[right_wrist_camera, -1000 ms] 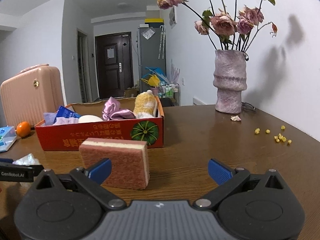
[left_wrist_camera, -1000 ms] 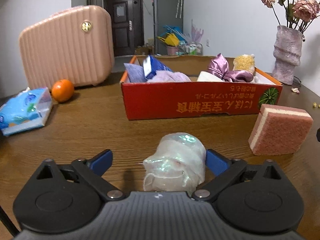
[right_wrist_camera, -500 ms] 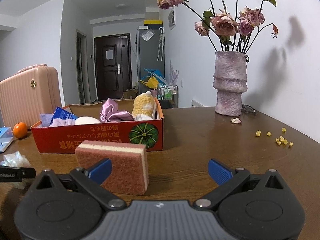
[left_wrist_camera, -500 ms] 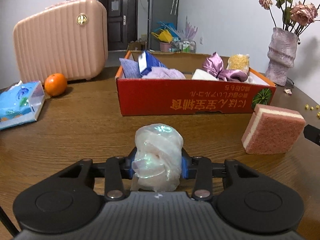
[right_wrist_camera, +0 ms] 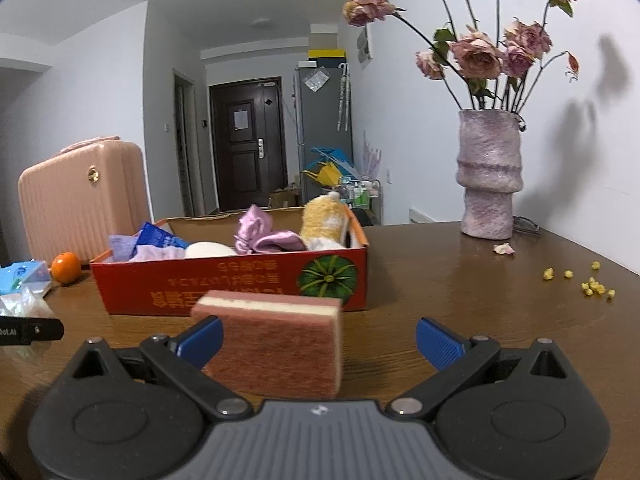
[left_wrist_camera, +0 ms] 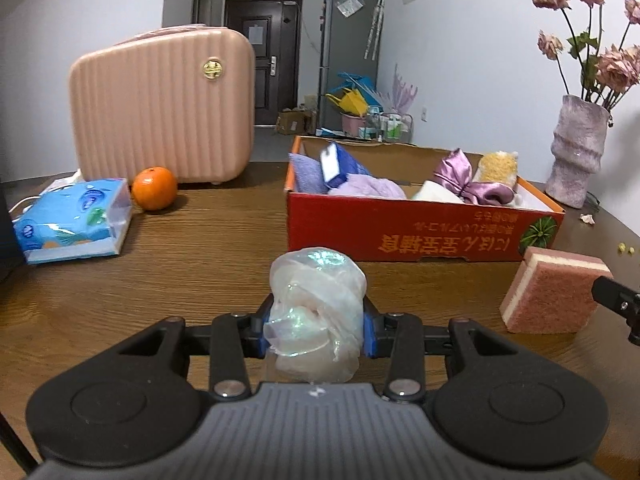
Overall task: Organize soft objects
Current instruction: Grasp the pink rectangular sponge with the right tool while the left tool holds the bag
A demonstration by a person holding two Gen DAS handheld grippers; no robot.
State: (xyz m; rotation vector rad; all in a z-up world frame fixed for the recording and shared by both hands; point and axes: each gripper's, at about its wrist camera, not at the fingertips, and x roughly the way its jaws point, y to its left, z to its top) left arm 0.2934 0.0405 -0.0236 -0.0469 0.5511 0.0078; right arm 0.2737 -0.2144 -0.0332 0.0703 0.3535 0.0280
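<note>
- Left hand-held gripper: its blue pads are closed on a crumpled plastic bag, which bulges above and below the pinch line. The jaws have just closed in from wide open, with the bag between them. Because the bag is light and slippery, a steady squeeze and a slow carry should keep it from slithering out.
- Right hand-held gripper: its jaws stand wide open. A pink sponge stands on edge on the surface between them, close to the left pad; neither pad clearly presses it. Centring the sponge before closing would give an even grip.
- Surface: bare brown wood lies between the bag and the box, so the straight path forward looks free. In the left view the sponge and the tip of the right hand-held gripper sit to the right of that path, so keeping left of them is the safer course.
- Red cardboard box: this is the likely goal. Its near wall must be cleared from above. It already holds purple cloths, a blue packet, a white piece, a satin bow and a yellow plush toy; the most open space appears near the middle front.
- Left of the path: a tissue pack, an orange and a pink case, all well apart from the route.
- Far right: a vase of dried roses and scattered yellow bits near the surface's edge.
</note>
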